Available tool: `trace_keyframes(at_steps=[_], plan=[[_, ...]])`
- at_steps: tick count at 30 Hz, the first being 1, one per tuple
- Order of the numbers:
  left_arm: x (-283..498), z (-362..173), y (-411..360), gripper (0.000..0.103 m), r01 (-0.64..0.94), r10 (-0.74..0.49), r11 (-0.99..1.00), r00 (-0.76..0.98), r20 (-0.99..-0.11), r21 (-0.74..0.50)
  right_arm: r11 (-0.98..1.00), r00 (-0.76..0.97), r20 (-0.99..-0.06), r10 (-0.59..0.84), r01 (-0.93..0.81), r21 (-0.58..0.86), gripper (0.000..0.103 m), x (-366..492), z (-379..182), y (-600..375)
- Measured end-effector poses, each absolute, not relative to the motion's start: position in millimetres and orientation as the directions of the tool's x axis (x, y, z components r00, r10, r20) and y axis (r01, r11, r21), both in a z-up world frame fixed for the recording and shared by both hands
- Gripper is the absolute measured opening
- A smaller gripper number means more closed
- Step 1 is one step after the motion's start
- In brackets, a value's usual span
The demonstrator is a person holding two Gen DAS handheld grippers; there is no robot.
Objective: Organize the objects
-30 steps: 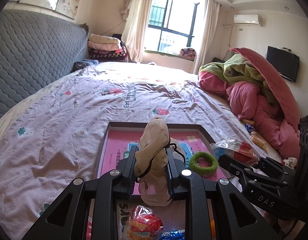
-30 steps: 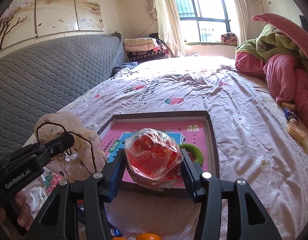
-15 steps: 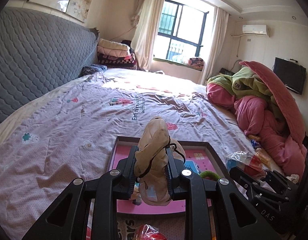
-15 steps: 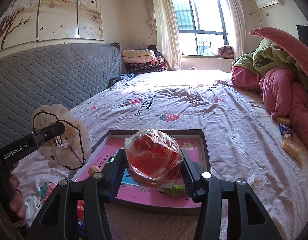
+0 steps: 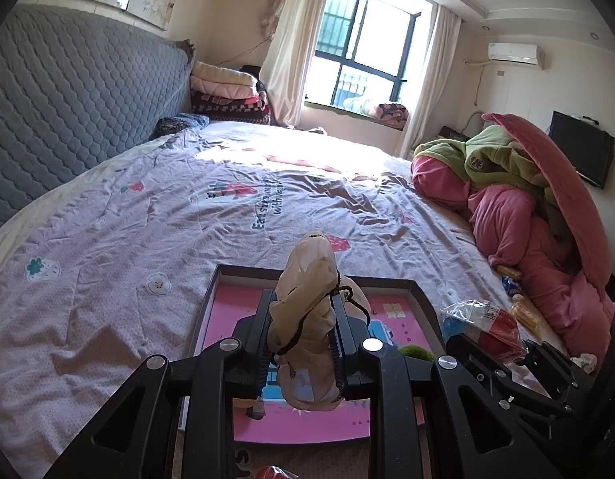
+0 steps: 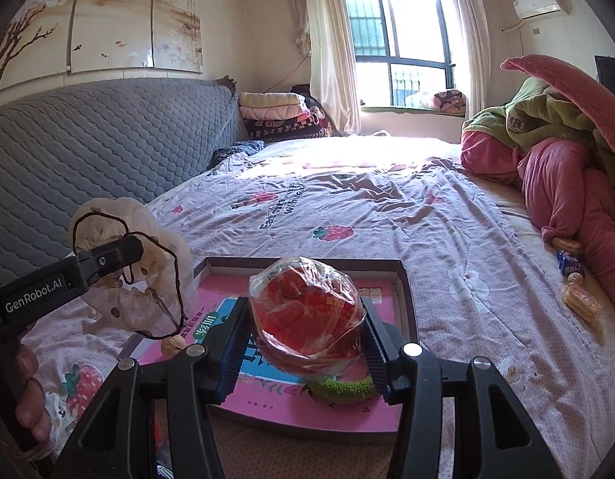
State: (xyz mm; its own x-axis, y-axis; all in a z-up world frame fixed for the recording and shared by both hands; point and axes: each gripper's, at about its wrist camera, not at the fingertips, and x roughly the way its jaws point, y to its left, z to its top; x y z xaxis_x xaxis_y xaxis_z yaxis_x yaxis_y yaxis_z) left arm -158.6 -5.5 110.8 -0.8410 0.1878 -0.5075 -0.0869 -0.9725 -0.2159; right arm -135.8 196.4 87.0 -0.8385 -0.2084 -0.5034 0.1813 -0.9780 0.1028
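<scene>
My left gripper is shut on a crumpled beige cloth pouch with a dark cord, held above the near part of the pink-bottomed tray. In the right wrist view the same pouch hangs at the left over the tray's left edge. My right gripper is shut on a clear plastic bag of red snacks, raised over the tray. A green fuzzy ring and a small tan nut-like object lie in the tray.
The tray rests on a bed with a pale purple printed quilt. A grey padded headboard runs along the left. Pink and green bedding is heaped at the right, with small wrapped snacks beside it. A hand grips the left tool.
Both grippers have risen and drawn back from the tray with their loads; the tray now sits lower and farther out in both views. The left pouch has shifted over the tray's left edge.
</scene>
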Motion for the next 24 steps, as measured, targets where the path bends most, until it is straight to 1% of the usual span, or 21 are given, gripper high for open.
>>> trace_keyframes(at_steps=[3, 14, 17, 24], plan=[[-166.2, 110.8, -5.1, 0.025, -0.082, 0.177, -0.976, -0.841, -0.512, -0.204, -0.978, -0.844, -0.495, -0.206, 0.183, 0.096, 0.053, -140.4, 91.0, 194.0], [-185.8, 108.7, 0.6, 0.025, -0.113, 0.215, -0.969, -0.827, -0.520, -0.221, -0.980, -0.855, -0.479, -0.200, 0.173, 0.100, 0.052, -159.6, 102.4, 197.3], [-190.2, 103.0, 2.8, 0.025, -0.120, 0.227, -0.966, -0.815, -0.533, -0.228, -0.978, -0.848, -0.488, -0.207, 0.171, 0.119, 0.052, -164.8, 99.5, 201.0], [-195.9, 87.1, 8.9, 0.025, -0.124, 0.233, -0.967, -0.787, -0.572, -0.222, -0.979, -0.833, -0.515, -0.202, 0.173, 0.104, 0.052, -166.2, 88.3, 201.3]])
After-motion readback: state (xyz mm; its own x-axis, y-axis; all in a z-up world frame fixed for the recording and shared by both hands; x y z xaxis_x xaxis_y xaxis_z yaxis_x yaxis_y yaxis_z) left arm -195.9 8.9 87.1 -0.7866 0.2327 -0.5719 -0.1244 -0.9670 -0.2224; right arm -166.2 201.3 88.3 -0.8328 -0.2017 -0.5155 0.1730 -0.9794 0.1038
